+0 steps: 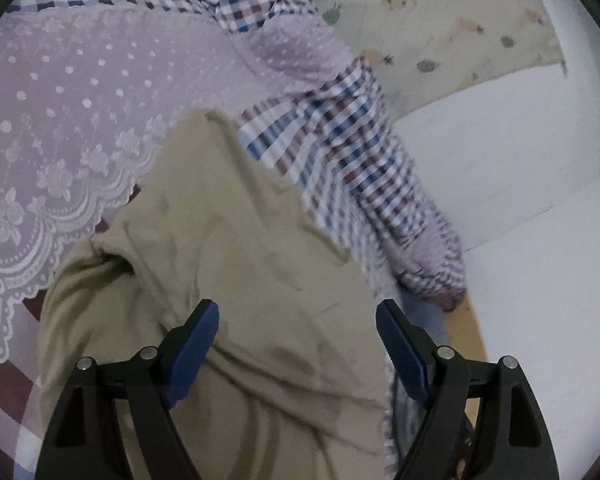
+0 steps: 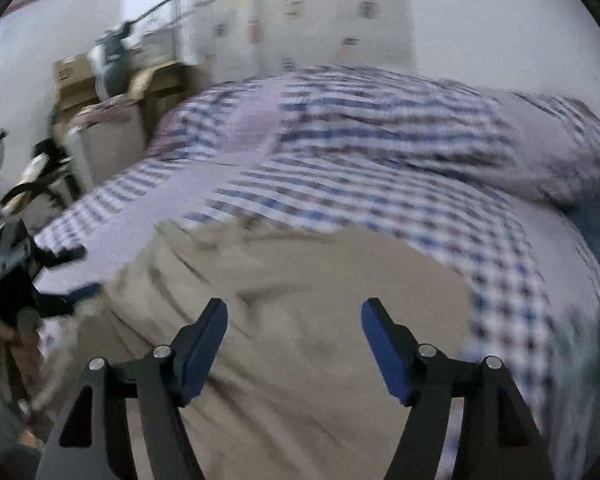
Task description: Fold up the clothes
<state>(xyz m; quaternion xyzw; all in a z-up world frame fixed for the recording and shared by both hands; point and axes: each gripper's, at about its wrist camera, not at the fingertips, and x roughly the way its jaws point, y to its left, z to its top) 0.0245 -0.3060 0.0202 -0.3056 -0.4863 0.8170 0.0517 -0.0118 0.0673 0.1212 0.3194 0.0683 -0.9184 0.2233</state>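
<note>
1. On the bed, over the blue, maroon and white checked cover (image 1: 340,152), lies the plain khaki-beige cloth garment (image 1: 228,272), spread in soft wrinkles with one rounded end reaching toward a pale lilac lace-edged spread (image 1: 60,120).
2. The left gripper (image 1: 298,344) hovers above the garment's near part, its blue-padded fingers (image 1: 196,356) standing wide with nothing between them.
3. The right gripper (image 2: 294,344) also hangs over the beige cloth (image 2: 300,300); its fingers (image 2: 384,352) are spread apart and hold nothing, and that view is smeared by motion.
4. As I judge it, this is a pause between folds: neither gripper has cloth, so the garment is either just laid or about to be taken again.
5. The next move calls for picking an edge or corner of the beige garment, nipping a single layer, and keeping the checked cover beneath out of the grip.
6. Edges: in the left view the bed's side runs close on the right, where the cover drapes down toward a white ledge (image 1: 520,160); cloth carried that way could slip off.
7. Open room lies ahead across the cover; boxes and clutter (image 2: 92,80) stand beyond the bed's far left side in the right view, well apart from the garment.
</note>
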